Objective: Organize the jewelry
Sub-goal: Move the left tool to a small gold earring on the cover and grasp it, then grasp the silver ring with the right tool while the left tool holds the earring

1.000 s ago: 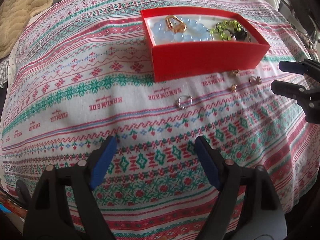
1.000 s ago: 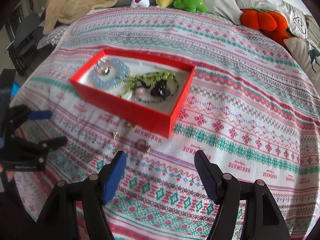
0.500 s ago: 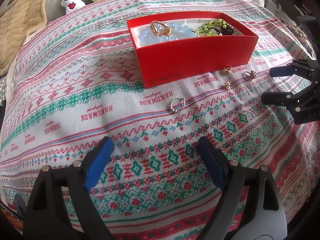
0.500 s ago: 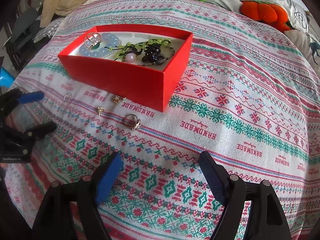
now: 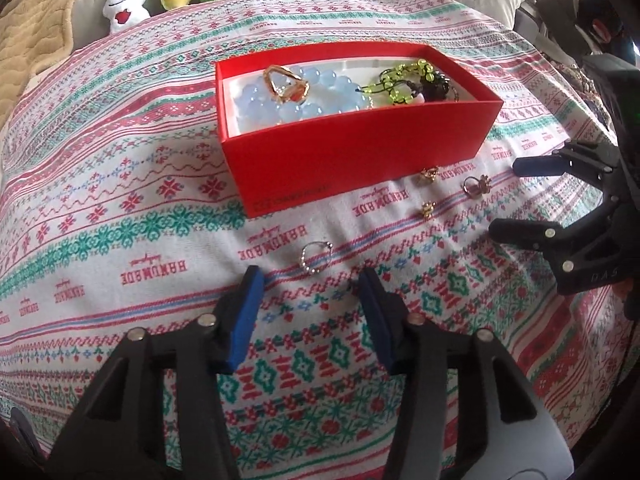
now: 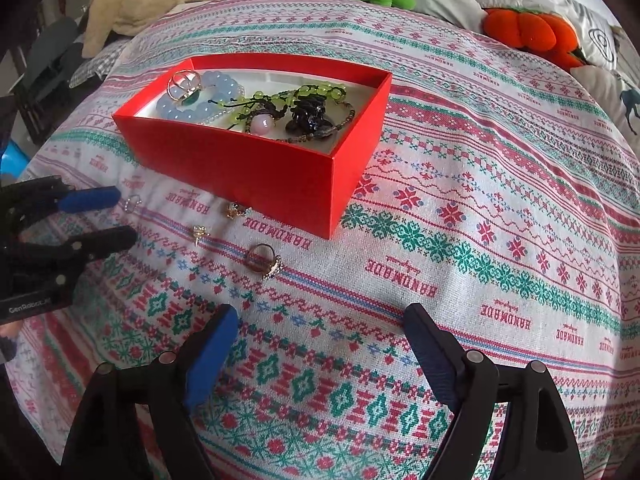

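The left gripper [image 5: 308, 284] angles steeply downward, its blue-padded jaws closing with nothing pressed between them. The right gripper [image 6: 320, 320] also tilts steeply down, jaws opening wide and empty. The hand holding each seems mostly out of frame.

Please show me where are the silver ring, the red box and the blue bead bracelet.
silver ring [image 5: 316, 258], left wrist view, on the front of its band.
red box [image 5: 352, 160], left wrist view, on its near outer wall.
blue bead bracelet [image 6: 176, 111], right wrist view, on a bead near the box's front wall.
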A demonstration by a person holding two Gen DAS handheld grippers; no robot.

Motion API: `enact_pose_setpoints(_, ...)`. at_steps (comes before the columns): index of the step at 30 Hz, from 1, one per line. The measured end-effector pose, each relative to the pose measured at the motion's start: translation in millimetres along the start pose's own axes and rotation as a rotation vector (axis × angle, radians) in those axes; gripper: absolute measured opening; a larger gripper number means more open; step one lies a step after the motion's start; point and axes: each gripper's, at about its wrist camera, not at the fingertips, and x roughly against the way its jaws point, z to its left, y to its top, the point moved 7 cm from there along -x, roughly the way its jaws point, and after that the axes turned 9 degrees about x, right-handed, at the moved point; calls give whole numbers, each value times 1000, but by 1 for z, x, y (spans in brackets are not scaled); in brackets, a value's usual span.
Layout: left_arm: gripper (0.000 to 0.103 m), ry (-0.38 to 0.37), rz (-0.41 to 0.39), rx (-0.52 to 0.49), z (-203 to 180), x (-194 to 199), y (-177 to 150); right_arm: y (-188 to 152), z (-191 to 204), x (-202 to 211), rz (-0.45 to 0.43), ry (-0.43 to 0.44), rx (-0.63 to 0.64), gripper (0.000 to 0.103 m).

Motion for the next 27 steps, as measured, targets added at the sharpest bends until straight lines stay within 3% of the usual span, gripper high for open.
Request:
enact_pose_setpoints(15,9,-23,9,14,-4,-5,8,3,1,1,-9,-5,17,86)
enact_pose_setpoints(22,5,-25,22,7,-3,-2,8,9,6,1,-19,-11,46,84)
enact_pose_setpoints(27,4,-23,27,12,-3,-1,6,17,11,-1,-27,-3,67,72)
